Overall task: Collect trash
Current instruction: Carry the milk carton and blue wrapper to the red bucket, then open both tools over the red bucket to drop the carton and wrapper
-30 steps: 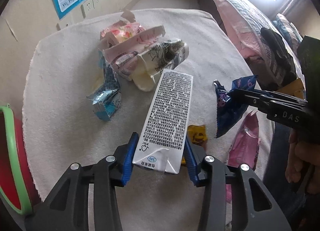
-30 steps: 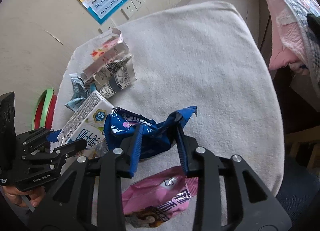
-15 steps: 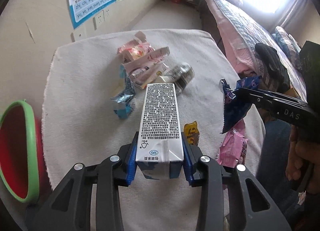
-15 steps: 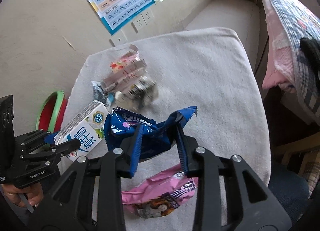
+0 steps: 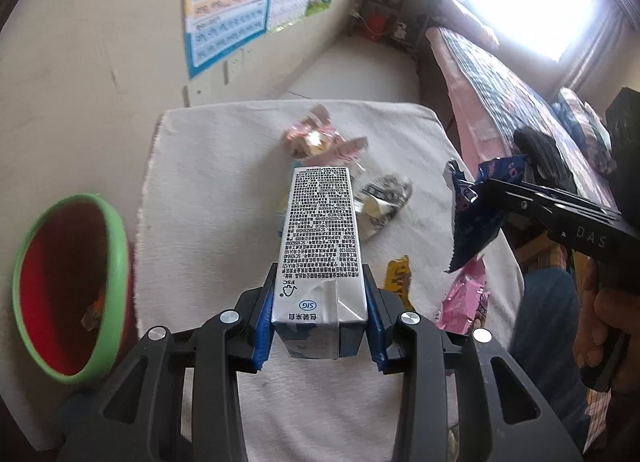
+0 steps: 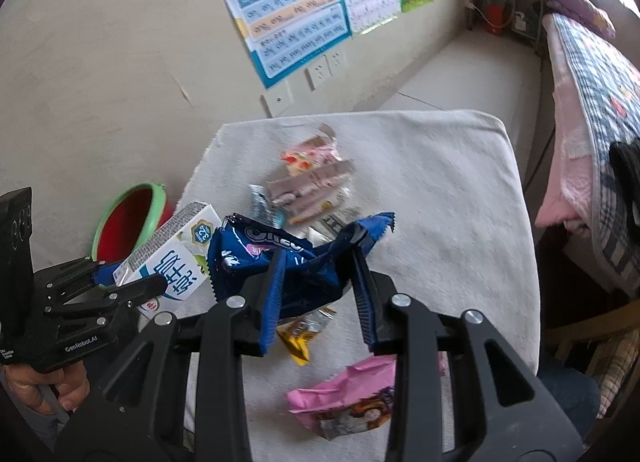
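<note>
Change since earlier: both my tongs have risen; table looks smaller.
Left tongs: clamped on milk carton, held above table.
Right tongs: clamped on blue wrapper, aloft.
Bin: left of table.
Remaining: pink packet, yellow wrapper.

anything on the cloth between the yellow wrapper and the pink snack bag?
Nothing: in the right wrist view the yellow wrapper and pink snack bag lie apart, with only bare white cloth between them.
</note>
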`<action>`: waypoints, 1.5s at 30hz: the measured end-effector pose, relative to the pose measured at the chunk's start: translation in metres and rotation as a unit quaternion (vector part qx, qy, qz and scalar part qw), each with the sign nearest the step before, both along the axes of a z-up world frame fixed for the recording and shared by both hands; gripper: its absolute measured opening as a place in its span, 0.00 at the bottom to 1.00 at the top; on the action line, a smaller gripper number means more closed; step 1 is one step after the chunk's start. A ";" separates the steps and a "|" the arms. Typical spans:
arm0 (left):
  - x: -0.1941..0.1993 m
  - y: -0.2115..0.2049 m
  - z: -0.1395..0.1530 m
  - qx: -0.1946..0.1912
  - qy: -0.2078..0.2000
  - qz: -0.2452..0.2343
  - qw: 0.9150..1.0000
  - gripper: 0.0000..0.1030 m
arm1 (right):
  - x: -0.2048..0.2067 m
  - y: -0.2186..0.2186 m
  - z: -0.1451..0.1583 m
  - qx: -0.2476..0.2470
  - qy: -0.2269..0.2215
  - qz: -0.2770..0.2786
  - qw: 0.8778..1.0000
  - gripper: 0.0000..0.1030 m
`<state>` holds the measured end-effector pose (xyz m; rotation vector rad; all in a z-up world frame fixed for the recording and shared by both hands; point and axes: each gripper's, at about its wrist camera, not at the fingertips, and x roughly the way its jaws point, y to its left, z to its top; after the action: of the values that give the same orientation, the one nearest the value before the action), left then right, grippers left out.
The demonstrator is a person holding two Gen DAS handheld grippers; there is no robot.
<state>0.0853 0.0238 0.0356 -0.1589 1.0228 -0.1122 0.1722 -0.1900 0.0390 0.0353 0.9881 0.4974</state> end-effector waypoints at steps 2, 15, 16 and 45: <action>-0.004 0.009 0.004 -0.001 -0.006 0.010 1.000 0.34 | -0.003 0.009 0.006 -0.002 -0.008 0.009 1.000 0.31; -0.037 0.088 0.026 -0.014 -0.036 0.092 0.995 0.34 | -0.020 0.092 0.037 -0.011 -0.041 0.085 0.996 0.31; -0.039 0.093 0.027 -0.015 -0.037 0.097 0.994 0.34 | -0.021 0.099 0.039 -0.012 -0.043 0.091 0.995 0.31; -0.104 0.251 0.028 -0.005 -0.031 0.250 0.968 0.34 | -0.034 0.288 0.044 -0.006 -0.041 0.233 0.972 0.31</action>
<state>-0.0189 0.2753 0.0633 -0.4155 0.8930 0.3355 0.1386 0.0975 0.0834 -0.2318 0.9169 0.9161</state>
